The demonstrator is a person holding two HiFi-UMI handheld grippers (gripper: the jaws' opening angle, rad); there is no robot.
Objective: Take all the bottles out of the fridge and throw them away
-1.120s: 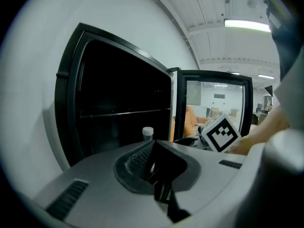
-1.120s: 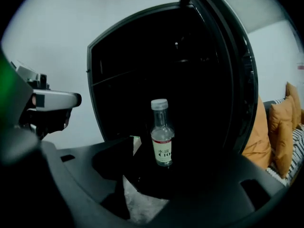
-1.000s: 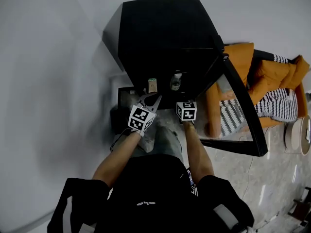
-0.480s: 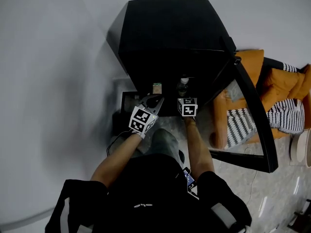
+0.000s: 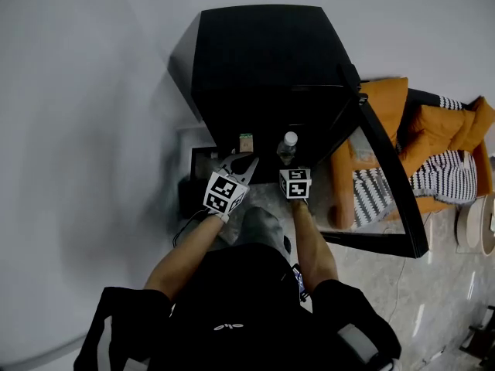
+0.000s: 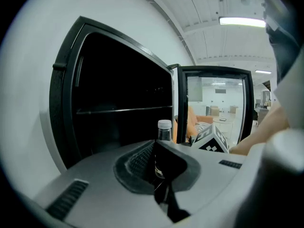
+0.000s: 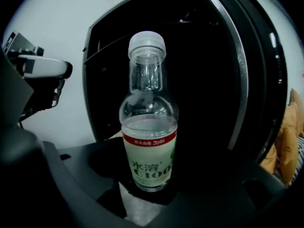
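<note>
The bottle (image 7: 148, 127) is clear plastic with a white cap, a red-banded white label and pale liquid up to its shoulder. It is upright at the open front of the black fridge (image 5: 263, 60), on the side nearest the fridge's swung-open glass door (image 5: 387, 184).

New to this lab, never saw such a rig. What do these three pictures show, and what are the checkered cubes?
A person faces an open black fridge, holding a two-jaw gripper in each hand; the cubes are parts of those grippers. One picture looks down from a head camera; the others look along each gripper's jaws. The left gripper is shut and empty. The right gripper has just been closing its jaws, with a white-capped clear bottle standing between them, not visibly squeezed. A small box sits nearby.
</note>
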